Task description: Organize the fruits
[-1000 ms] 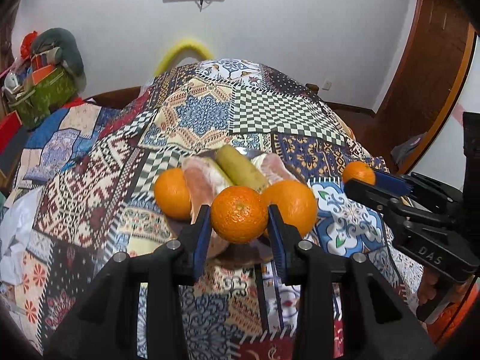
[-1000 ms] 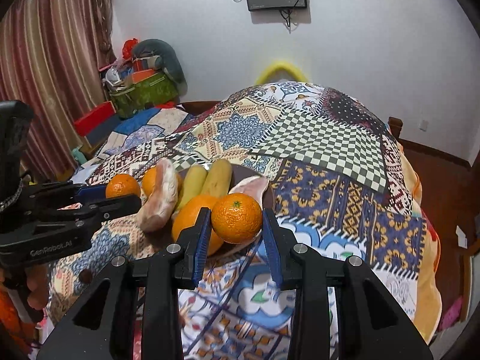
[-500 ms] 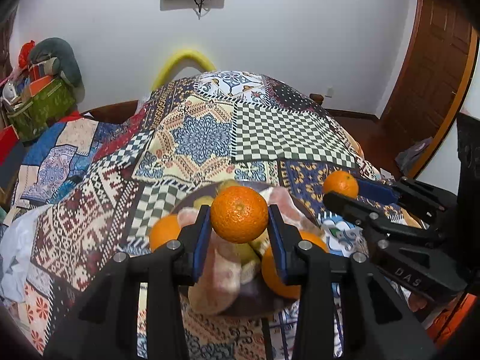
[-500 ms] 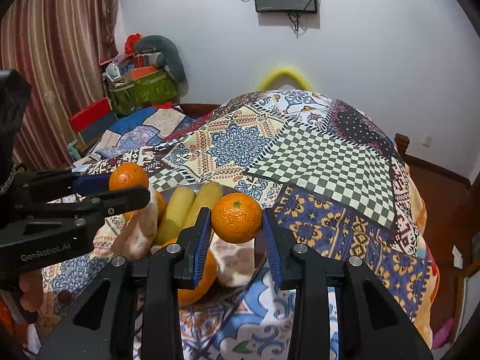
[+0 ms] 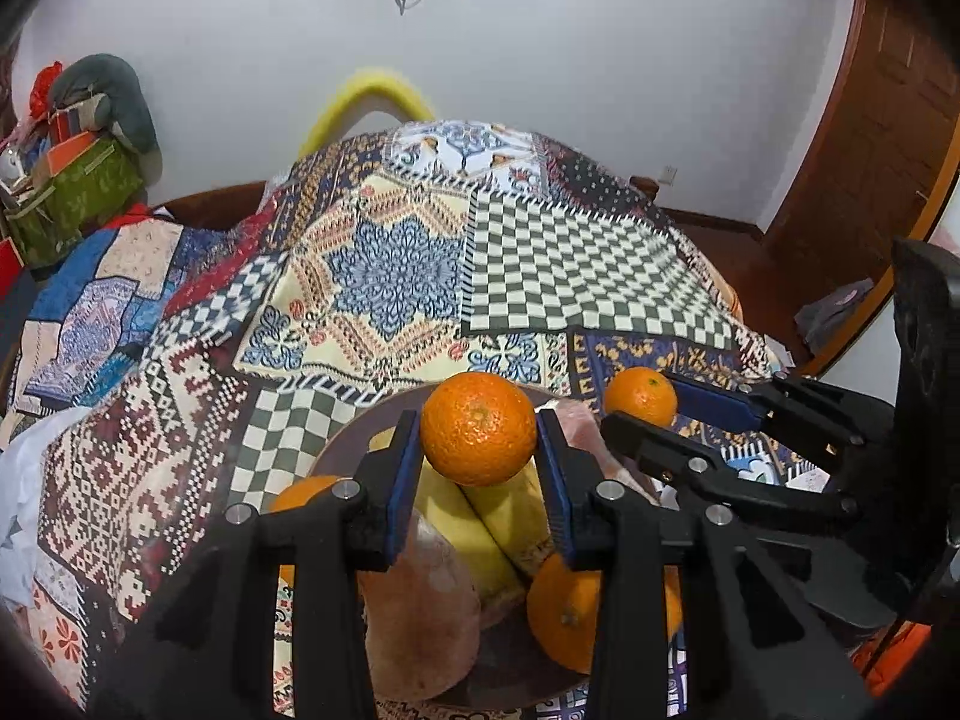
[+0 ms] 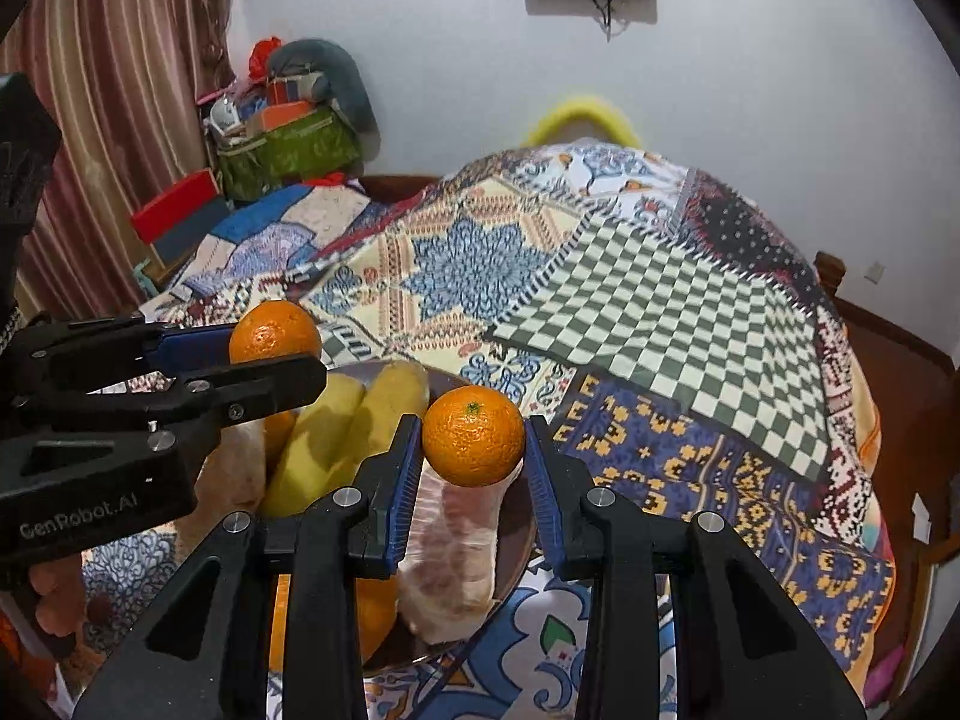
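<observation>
My left gripper is shut on an orange and holds it above a dark round plate on the patchwork bedspread. My right gripper is shut on a second orange, also above the plate. The plate holds two bananas, two pinkish wrapped fruits and two more oranges. Each gripper shows in the other's view: the right one on the right, the left one on the left.
The patchwork bedspread covers the bed. A green bag with clutter stands at the far left by a striped curtain. A yellow ring leans behind the bed. A wooden door is at the right.
Both grippers have moved forward and up with their oranges, from the plate's near edge to above the fruit on it. The plate now lies lower in both views.
</observation>
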A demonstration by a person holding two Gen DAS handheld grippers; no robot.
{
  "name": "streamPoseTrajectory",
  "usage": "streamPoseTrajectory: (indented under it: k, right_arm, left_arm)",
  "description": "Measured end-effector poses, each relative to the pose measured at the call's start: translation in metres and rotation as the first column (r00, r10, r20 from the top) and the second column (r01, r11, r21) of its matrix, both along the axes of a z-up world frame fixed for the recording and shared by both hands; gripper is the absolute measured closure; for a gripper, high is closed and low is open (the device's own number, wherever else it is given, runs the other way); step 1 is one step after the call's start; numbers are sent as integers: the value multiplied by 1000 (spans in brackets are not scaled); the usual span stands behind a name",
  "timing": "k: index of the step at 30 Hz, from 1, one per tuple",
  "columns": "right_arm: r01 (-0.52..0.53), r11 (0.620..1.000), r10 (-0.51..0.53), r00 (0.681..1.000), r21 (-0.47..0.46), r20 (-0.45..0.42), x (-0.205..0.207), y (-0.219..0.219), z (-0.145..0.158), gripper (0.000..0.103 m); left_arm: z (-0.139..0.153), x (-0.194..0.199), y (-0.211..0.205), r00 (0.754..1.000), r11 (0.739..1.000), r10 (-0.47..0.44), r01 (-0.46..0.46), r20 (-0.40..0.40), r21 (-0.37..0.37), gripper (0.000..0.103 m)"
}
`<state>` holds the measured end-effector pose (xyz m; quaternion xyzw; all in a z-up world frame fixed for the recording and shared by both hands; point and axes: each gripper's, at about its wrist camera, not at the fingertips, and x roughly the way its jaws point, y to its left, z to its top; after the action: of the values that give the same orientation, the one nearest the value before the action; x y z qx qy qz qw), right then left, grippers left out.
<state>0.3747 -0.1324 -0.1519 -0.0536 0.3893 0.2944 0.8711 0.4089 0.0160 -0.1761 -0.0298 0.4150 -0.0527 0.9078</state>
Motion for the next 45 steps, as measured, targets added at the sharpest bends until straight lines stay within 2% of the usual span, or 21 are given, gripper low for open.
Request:
streamPoseTrajectory:
  k: [6,17,19,21,35,45]
  right_arm:
    - [-24,1000,23,999,-17,-42,8,5,-13,72]
    - [-57,998,56,997,-9,-60,11,13,-14,71]
    - [-63,998,62,995,-11,-75,12,14,-16,69]
    - [-56,998,55,996,-12,-73,12,14,-15,60]
    - [-22,1000,22,1000,9,10,-11,-1,19,59]
    - [-7,1000,7,999,-7,41,-20,2,40,59]
  left_arm:
    - [-12,2,3,1000,1000,8,-8,-21,-1,66]
    - [-4,-4,7,1000,1000,12,-12,2,-9,66]
    - [-3,-6,8,1000,1000,14,-14,6,-13,66]
    - [0,-8,9,1000,1000,16,-16,12,-14,66]
    - [22,-39,23,997,998,57,-57,58,-10,66]
    - [34,-79,63,987,992,129,-130,92,0,66]
